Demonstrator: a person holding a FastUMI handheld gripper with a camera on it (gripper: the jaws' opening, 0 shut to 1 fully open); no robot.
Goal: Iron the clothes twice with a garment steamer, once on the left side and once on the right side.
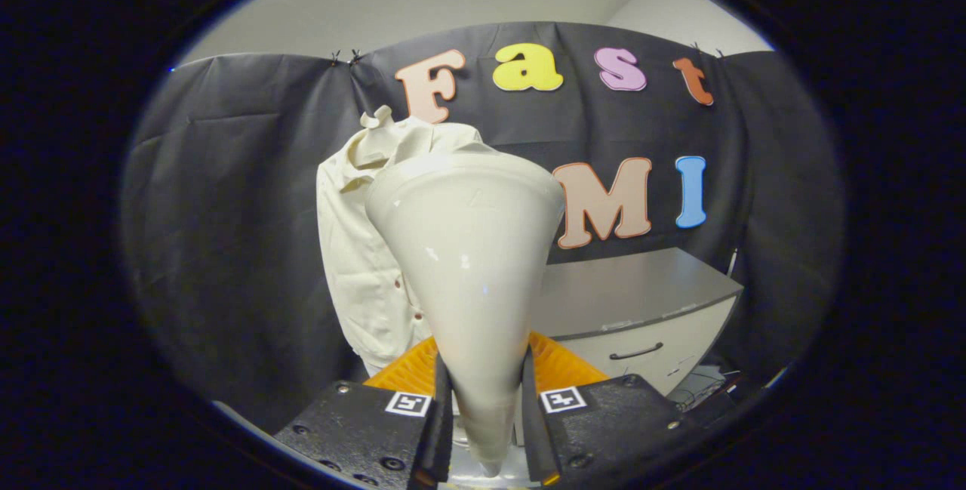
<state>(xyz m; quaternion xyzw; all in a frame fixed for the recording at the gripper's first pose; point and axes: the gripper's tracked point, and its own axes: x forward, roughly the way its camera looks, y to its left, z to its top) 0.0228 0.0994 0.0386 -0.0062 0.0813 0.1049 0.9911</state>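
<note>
Gripper (487, 399) clamped on the narrow neck of the garment steamer (468, 248) — both fingers (441, 414) pressing its sides, one each side, jaws nearly parallel. Steamer's wide head flares up — ahead of the fingertips, held roughly upright.

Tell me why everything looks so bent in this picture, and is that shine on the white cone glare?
In the gripper view, a fisheye lens bows the cabinet and the cloth wall. The steamer head, clamped in the claw, sits very close, so it looms large. Small bright specks on its glossy shell are reflections of lamps. The cream shirt behind stays evenly lit and fairly sharp.
</note>
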